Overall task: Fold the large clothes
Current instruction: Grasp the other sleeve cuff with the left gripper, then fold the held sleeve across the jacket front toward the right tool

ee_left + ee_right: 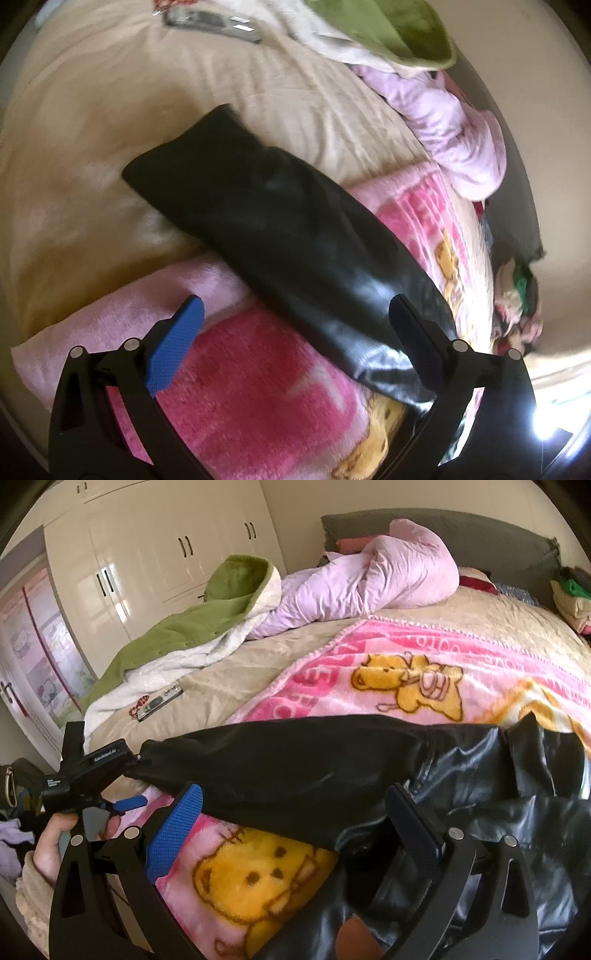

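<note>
Left wrist view: a black jacket (280,229) lies diagonally across the frame's centre on a pink blanket (251,387) covering the bed (92,129); both the left claw (295,314) and right claw (293,801) are spread, gripping nothing.

Cream wardrobe doors (159,554) with dark handles, grey headboard (461,531), beige-covered bed (110,129), bright daylight.

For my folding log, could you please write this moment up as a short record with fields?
garment: black leather jacket, sleeve stretched out across the bed
surface: pink cartoon blanket over a beige bedspread
left claw: open, above the sleeve
right claw: open, at the jacket body
nearby: green-lined coat, lilac jacket, remote control
</note>
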`<act>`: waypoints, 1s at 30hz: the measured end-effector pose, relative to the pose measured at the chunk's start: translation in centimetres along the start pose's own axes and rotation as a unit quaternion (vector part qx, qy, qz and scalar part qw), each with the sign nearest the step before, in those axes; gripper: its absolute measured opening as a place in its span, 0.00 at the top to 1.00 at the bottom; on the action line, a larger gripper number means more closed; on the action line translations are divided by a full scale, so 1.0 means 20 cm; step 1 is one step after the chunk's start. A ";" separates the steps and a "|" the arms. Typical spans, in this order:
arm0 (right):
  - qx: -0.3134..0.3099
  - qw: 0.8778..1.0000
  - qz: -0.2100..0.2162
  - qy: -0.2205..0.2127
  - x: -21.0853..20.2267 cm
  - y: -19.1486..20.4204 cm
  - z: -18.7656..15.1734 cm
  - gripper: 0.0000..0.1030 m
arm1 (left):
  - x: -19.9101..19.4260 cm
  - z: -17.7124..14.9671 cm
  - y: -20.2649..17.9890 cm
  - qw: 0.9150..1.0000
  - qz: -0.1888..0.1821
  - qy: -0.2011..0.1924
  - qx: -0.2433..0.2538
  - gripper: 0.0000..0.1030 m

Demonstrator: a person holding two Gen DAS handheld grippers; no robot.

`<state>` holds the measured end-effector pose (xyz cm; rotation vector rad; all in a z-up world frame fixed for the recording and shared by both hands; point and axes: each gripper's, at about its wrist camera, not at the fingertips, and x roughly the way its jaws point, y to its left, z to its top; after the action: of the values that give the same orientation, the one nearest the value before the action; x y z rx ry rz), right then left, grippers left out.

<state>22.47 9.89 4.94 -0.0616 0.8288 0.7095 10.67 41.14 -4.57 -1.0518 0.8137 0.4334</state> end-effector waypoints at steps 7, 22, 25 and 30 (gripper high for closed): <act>0.029 1.000 -0.010 0.005 -0.05 -0.12 -0.08 0.04 | 0.02 0.06 0.07 0.999 -0.024 -0.037 -0.023 0.09; 0.110 0.993 -0.042 -0.002 -0.25 -0.43 -0.26 0.04 | -0.10 0.07 -0.07 0.988 -0.084 -0.132 0.018 0.99; 0.126 0.991 -0.042 -0.005 -0.29 -0.47 -0.31 0.04 | -0.21 0.03 -0.18 0.980 -0.109 -0.159 0.052 0.99; 0.146 0.988 -0.054 -0.020 -0.42 -0.53 -0.40 0.04 | -0.37 -0.06 -0.38 0.964 -0.134 -0.204 0.107 1.00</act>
<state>19.83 -5.48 2.94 0.1696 0.8765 0.4803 10.46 37.02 5.27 -0.8172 0.3346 0.3086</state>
